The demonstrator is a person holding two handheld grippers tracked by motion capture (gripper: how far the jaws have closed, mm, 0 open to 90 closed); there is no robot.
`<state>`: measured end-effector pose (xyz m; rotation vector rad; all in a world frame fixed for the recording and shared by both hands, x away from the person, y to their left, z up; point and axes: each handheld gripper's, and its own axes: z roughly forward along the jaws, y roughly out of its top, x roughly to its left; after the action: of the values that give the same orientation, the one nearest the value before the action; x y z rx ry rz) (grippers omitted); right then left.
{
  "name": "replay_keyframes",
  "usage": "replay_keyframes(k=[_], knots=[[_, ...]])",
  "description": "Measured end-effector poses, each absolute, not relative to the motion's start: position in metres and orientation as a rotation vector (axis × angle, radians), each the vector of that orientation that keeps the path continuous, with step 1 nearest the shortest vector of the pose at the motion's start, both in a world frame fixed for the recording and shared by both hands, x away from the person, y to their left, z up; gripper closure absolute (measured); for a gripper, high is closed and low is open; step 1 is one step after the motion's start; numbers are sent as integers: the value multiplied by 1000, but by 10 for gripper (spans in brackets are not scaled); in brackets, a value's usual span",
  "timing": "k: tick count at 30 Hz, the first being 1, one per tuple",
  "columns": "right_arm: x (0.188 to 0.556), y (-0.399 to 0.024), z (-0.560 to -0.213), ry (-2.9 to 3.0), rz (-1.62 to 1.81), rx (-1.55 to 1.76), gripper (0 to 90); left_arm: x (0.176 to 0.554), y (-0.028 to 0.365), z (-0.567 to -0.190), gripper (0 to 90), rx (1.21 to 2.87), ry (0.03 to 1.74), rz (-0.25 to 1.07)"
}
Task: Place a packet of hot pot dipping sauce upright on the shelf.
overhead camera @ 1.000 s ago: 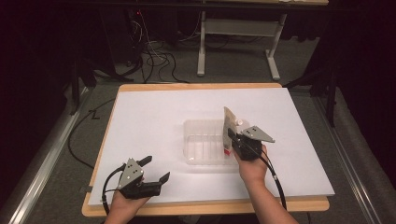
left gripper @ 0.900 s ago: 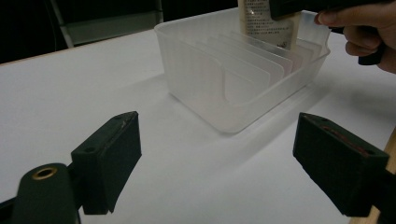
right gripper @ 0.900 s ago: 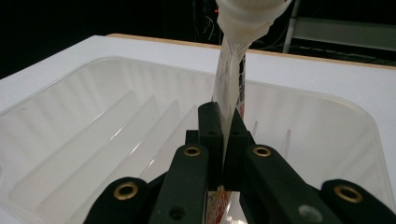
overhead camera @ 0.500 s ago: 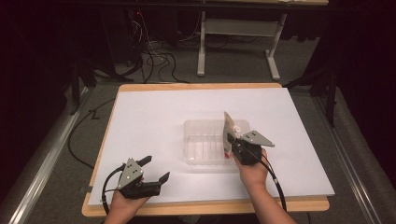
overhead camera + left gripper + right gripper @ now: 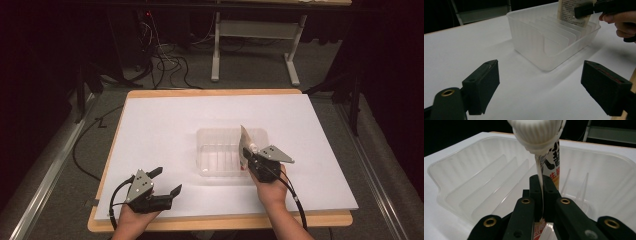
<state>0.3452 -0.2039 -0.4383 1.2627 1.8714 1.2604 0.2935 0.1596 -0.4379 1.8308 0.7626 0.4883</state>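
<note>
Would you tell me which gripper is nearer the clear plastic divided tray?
Right gripper: above the clear plastic divided tray's right end, holding a tube. Left gripper sits apart, near the table's front edge.

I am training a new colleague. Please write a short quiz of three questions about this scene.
1. True or false: the left gripper holds the tube.
2. What stands inside the clear bin? A) upright dividers B) bottles C) tools
3. Where does the tube hang relative to the bin?

Key:
1. False. Its jaws are open with nothing between them, at the near left of the white table; the right gripper is shut on the tube.
2. A.
3. Over the bin's right part, above the dividers. In the right gripper view its white cap is nearest the camera.
</note>
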Motion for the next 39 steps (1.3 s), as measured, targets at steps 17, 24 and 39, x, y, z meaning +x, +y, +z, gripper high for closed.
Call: replay_keyframes(k=[17,24,39], knots=[[344,-206,-421,1899,1349,1211,336,294,161,-439,157,1833,769,484],[335,-210,-413,1940,1345,1161,235,295,162,-440,157,1828,772,476],[296,-253,-391,1908,1351,1106,195,299,155,-441,157,1826,769,460]])
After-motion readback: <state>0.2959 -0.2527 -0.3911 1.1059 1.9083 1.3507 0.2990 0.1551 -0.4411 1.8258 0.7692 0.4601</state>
